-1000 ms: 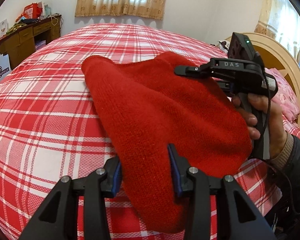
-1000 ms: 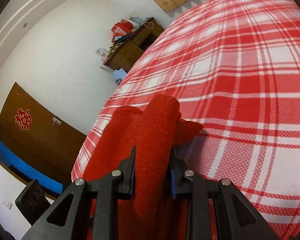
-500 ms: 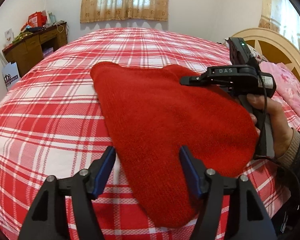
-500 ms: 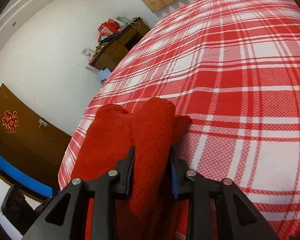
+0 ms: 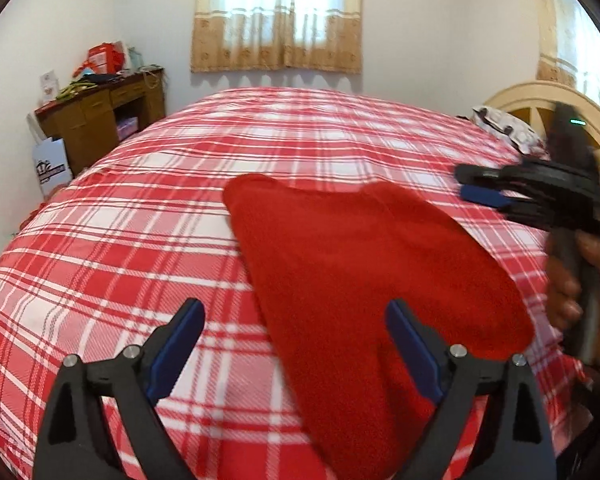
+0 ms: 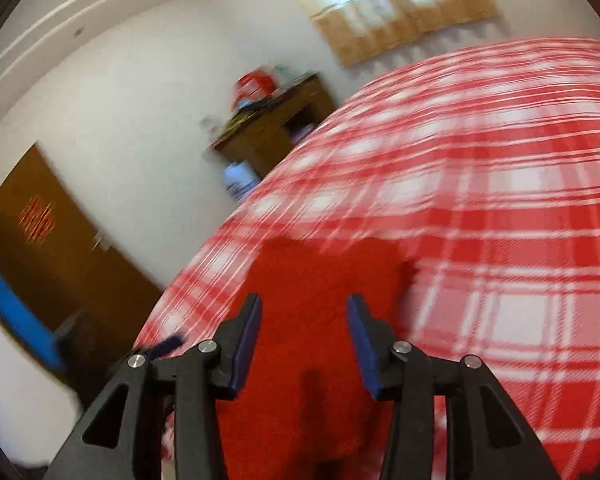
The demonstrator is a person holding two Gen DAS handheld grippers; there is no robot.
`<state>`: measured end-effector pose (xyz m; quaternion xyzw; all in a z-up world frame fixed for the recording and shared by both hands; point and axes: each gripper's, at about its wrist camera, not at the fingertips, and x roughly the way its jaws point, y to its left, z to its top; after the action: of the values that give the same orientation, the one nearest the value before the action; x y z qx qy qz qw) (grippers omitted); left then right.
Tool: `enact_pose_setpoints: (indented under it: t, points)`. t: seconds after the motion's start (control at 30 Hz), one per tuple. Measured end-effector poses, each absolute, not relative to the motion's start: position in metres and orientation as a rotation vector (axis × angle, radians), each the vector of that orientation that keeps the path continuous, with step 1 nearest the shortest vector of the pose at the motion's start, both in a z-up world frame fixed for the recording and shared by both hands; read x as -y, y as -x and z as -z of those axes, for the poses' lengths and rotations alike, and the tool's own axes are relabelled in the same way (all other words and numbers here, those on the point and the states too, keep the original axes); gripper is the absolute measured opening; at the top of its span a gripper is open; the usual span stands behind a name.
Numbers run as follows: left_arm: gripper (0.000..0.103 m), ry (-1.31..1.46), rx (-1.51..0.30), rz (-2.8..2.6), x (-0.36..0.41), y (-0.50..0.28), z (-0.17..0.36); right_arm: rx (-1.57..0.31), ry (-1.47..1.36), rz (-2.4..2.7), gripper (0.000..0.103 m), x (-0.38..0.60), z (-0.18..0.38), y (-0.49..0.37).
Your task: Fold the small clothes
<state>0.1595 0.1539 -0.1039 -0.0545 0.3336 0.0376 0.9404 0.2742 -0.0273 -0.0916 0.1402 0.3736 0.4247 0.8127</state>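
Note:
A red knitted garment [image 5: 364, 280] lies folded flat on the red and white plaid bed [image 5: 160, 220]. My left gripper [image 5: 296, 328] is wide open and empty, raised over the garment's near left edge. My right gripper [image 5: 468, 184], held in a hand at the right, is open and clear of the cloth, off its far right corner. In the blurred right wrist view the right gripper [image 6: 304, 320] is open above the garment [image 6: 308, 360], nothing between its jaws.
A wooden desk [image 5: 100, 120] with clutter stands by the far left wall, a white bag [image 5: 52, 168] beside it. A cream headboard [image 5: 540, 104] and pillows are at the right. A brown door [image 6: 48, 256] shows in the right wrist view.
Both grippers have let go of the red garment and opened. The garment has dropped flat on the bed. The right gripper has pulled back to the right, the left has lifted.

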Motion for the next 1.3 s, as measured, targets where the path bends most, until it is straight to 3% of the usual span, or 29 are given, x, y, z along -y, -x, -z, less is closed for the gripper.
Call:
enact_pose_setpoints:
  t: [0.2, 0.37, 0.47, 0.53, 0.57, 0.83, 1.3]
  points:
    - [0.095, 0.135, -0.738, -0.135, -0.165, -0.178, 0.133, -0.897, -0.107, -0.856, 0.046, 0.006, 0.132, -0.254]
    - [0.102, 0.168, -0.737, -0.141, -0.167, -0.172, 0.144, -0.902, -0.173, -0.820, 0.046, 0.019, 0.116, -0.248]
    - [0.102, 0.182, -0.753, -0.142, -0.166, -0.164, 0.135, -0.788, -0.078, -0.718, 0.051, 0.015, 0.089, -0.215]
    - [0.102, 0.159, -0.742, -0.148, -0.162, -0.150, 0.121, -0.714, -0.038, -0.644, 0.062, 0.016, 0.077, -0.198]
    - [0.102, 0.149, -0.725, -0.144, -0.160, -0.144, 0.116, -0.669, -0.026, -0.608, 0.063, 0.018, 0.070, -0.184]
    - [0.103, 0.110, -0.569, -0.128, -0.148, -0.102, 0.065, -0.610, 0.063, -0.550, 0.064, 0.024, 0.051, -0.136]
    - [0.103, 0.114, -0.524, -0.071, -0.144, -0.096, 0.055, -0.535, 0.058, -0.543, 0.065, 0.026, 0.026, -0.116]
